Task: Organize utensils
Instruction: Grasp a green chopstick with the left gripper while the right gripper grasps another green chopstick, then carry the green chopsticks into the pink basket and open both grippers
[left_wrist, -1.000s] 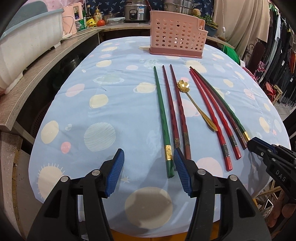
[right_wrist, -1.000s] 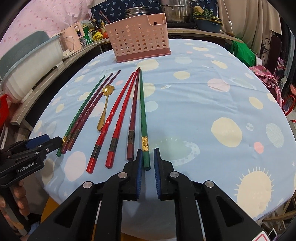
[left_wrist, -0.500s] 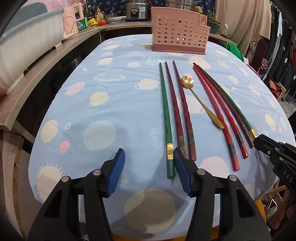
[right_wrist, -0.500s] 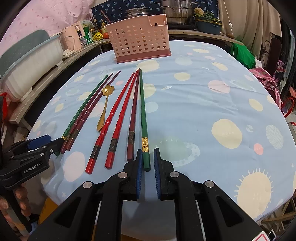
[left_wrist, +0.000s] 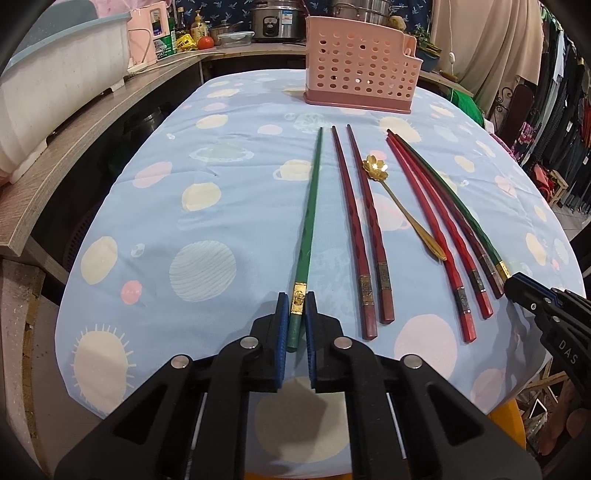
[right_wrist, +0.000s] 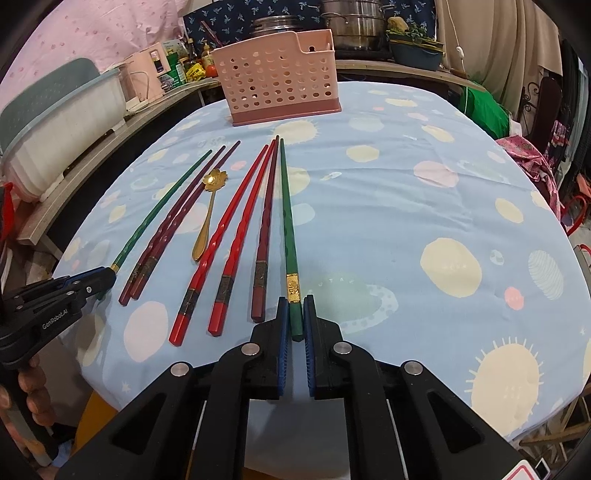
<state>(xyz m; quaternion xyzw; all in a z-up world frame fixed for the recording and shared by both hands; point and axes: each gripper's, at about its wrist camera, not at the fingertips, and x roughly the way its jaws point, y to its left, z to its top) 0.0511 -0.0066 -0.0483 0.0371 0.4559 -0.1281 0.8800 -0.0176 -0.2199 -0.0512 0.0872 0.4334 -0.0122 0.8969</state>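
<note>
Both grippers angled down: left gripper (left_wrist: 296, 314) just closed on green chopstick (left_wrist: 309, 218), right gripper (right_wrist: 294, 317) clamps another green chopstick (right_wrist: 286, 218).

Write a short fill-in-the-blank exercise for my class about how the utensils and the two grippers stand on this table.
1. The left gripper is shut on a chopstick coloured ____.
2. The gold spoon lies with ____ chopsticks on each side of it.
3. The pink basket stands at the table's ____ end, beyond the chopstick tips.
4. The right gripper is shut on the other ____ chopstick.

Missing words: green; three; far; green
</note>
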